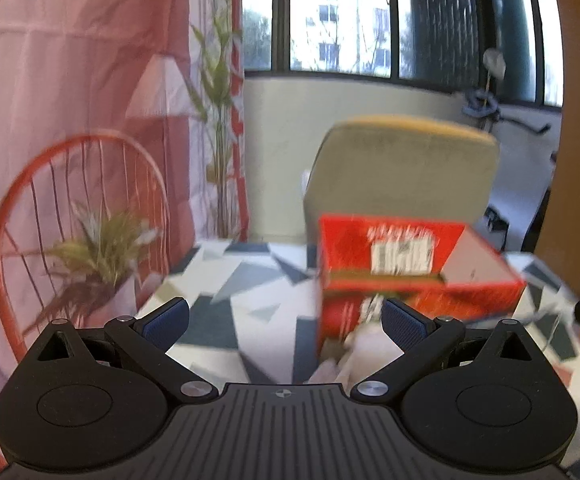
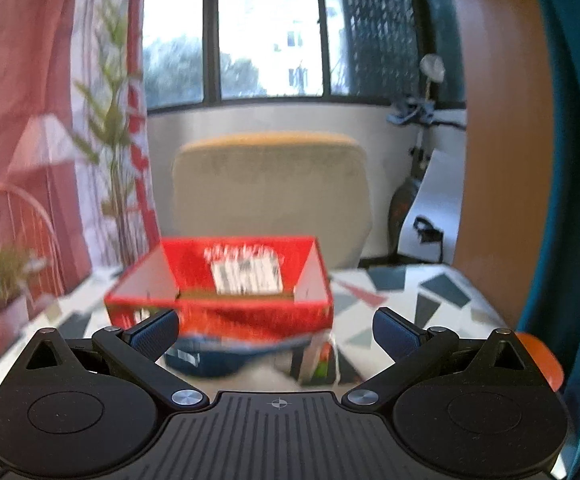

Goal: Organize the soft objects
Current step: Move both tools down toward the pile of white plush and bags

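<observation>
An open red cardboard box (image 1: pixel 414 276) (image 2: pixel 225 284) stands on a table with a grey, white and blue geometric cloth (image 1: pixel 225 300) (image 2: pixel 422 292). A white soft thing (image 1: pixel 354 352) lies against the box's front in the left wrist view. In the right wrist view a dark blue soft thing (image 2: pixel 209 356) and a white packet with red and green print (image 2: pixel 318 360) lie in front of the box. My left gripper (image 1: pixel 285 320) is open and holds nothing, left of the box. My right gripper (image 2: pixel 275 330) is open and holds nothing, facing the box. Both views are blurred.
A beige chair back (image 1: pixel 406 168) (image 2: pixel 269 188) stands behind the table. A red wire chair (image 1: pixel 77 208) and a potted plant (image 1: pixel 101 248) are at the left. An orange object (image 2: pixel 546 360) lies at the table's right edge. Windows fill the back.
</observation>
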Demonstrator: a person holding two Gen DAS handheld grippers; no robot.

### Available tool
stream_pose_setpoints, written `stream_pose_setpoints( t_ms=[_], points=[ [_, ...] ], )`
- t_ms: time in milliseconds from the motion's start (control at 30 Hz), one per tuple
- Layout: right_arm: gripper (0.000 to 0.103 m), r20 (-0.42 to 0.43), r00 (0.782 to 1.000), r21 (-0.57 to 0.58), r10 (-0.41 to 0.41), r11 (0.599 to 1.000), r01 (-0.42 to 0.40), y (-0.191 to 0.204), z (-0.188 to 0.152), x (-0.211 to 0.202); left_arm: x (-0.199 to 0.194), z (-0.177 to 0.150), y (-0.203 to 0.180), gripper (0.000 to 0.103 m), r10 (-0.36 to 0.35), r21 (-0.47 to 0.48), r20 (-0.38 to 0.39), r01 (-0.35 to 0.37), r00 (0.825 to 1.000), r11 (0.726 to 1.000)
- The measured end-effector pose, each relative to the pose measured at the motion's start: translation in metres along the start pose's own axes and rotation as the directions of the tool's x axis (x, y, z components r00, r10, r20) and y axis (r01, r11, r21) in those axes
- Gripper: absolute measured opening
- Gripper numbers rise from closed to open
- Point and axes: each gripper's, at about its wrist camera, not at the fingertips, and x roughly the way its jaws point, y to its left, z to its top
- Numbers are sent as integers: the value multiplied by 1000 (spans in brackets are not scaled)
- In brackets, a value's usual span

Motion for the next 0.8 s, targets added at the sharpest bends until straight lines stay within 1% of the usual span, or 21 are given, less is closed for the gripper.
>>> stream_pose_setpoints(
  t_ms=[67, 133, 200, 300, 400, 467, 500, 567, 700, 800],
  points=[
    [103, -14, 1000, 2, 14, 1000, -14, -2, -9, 5, 11, -9, 6, 103, 0, -3, -45, 0, 999, 1000],
    [103, -33, 999, 17, 20, 1000, -20, -5, -19, 10, 20, -21, 13, 103, -14, -19, -72, 12, 997, 1000],
    [103, -72, 997, 25, 11, 1000, -9, -7, -29, 17, 28, -30, 18, 103, -26, -40, -99, 22, 995, 999],
    [102, -127, 992, 17, 22, 1000, -20, -7, -42, 24, 35, -41, 18, 103, -47, -58, -127, 40, 991, 998],
    [100, -207, 977, 19, 55, 998, -52, -6, -58, 34, 42, -53, 16, 102, -76, -65, -162, 66, 984, 996],
    [95, -265, 962, 19, 65, 998, -63, -2, -66, 43, 50, -60, 14, 101, -78, -55, -191, 69, 978, 996],
    [94, -285, 956, 23, 73, 997, -69, 0, -70, 46, 53, -62, 14, 100, -80, -52, -201, 71, 976, 996],
    [94, -307, 948, 29, 85, 996, -80, 2, -74, 52, 59, -65, 14, 99, -87, -55, -217, 77, 972, 996],
    [94, -331, 939, 28, 93, 996, -89, 6, -79, 57, 65, -70, 15, 99, -102, -73, -252, 86, 962, 994],
    [94, -356, 929, 37, 102, 995, -94, 5, -83, 60, 72, -76, 18, 99, -121, -100, -286, 97, 950, 990]
  ],
)
